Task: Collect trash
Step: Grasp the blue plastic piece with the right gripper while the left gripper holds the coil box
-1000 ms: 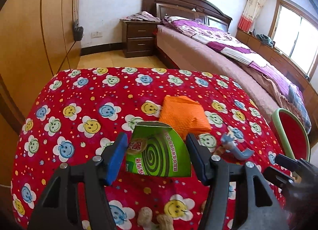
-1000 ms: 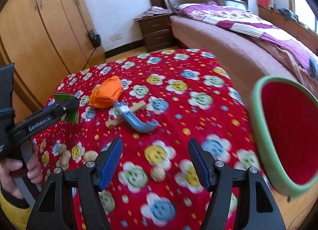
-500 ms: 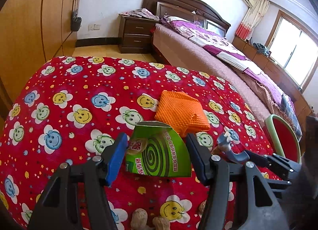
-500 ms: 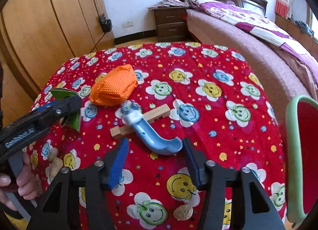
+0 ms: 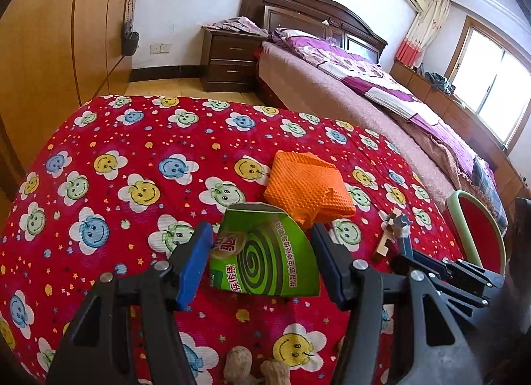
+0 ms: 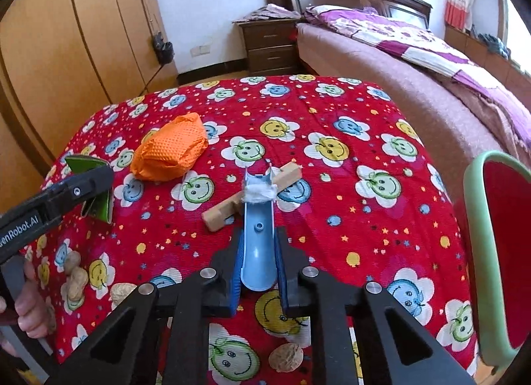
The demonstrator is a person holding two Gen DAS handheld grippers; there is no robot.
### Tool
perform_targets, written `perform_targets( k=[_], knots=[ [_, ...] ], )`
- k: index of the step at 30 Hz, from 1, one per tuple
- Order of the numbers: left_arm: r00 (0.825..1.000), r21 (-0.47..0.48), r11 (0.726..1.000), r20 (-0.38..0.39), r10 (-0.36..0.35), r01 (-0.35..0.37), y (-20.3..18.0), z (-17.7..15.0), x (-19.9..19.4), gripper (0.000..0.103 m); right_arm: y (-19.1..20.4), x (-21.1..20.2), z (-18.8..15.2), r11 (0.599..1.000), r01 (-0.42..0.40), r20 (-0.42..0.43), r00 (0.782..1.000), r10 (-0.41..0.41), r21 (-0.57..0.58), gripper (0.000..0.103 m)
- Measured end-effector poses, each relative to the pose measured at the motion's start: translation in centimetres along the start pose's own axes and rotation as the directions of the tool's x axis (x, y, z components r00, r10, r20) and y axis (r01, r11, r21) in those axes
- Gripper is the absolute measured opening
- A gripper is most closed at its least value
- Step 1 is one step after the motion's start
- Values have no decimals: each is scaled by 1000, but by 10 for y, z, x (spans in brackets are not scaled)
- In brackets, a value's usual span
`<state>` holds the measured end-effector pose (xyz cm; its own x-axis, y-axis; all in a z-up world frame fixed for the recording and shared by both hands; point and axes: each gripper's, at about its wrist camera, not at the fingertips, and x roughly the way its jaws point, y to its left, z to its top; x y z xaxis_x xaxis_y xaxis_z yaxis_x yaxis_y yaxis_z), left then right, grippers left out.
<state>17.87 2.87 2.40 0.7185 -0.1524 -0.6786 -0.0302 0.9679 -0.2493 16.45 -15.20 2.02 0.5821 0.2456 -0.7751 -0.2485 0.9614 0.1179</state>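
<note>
Right tongs point(image 6: 258, 273) have just been closing and now pinch the blue chute point(image 6: 258, 242) on the bench point(image 6: 381, 225). Left tongs point(image 5: 262, 265) grip a green carton point(image 5: 265, 252). Beyond lies an orange bag point(image 6: 169, 155).

black hand-held gripper point(image 6: 258, 268) (blue pads point(image 6: 236, 272), silver screws).

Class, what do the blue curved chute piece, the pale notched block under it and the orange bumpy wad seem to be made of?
Blue curved chute piece: likely moulded plastic, smooth with a slight sheen. Pale notched block: apparently unfinished wood, matt tan. Orange bumpy wad: soft dimpled sheet, perhaps rubber or foam; unclear.
</note>
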Motion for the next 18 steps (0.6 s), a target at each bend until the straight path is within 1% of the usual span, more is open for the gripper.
perform_targets(
  k=[6, 13, 18],
  knots=[
    [1000, -14, 1000, 0, 8, -8, 4, 0, -3, 62, 4, -3, -3, 1000, -14, -6, 1000, 14, 3, 17],
    [1000, -23, 1000, 0, 1, -1, 8, 2, -13, 62, 6, -14, -11, 997, -67, -5, 998, 67, 41, 17],
    [1000, -5, 1000, 3, -3, 3, 1, 5, -21, 62, 7, -32, -19, 993, -96, 21, 995, 95, 69, 17]
  ],
)
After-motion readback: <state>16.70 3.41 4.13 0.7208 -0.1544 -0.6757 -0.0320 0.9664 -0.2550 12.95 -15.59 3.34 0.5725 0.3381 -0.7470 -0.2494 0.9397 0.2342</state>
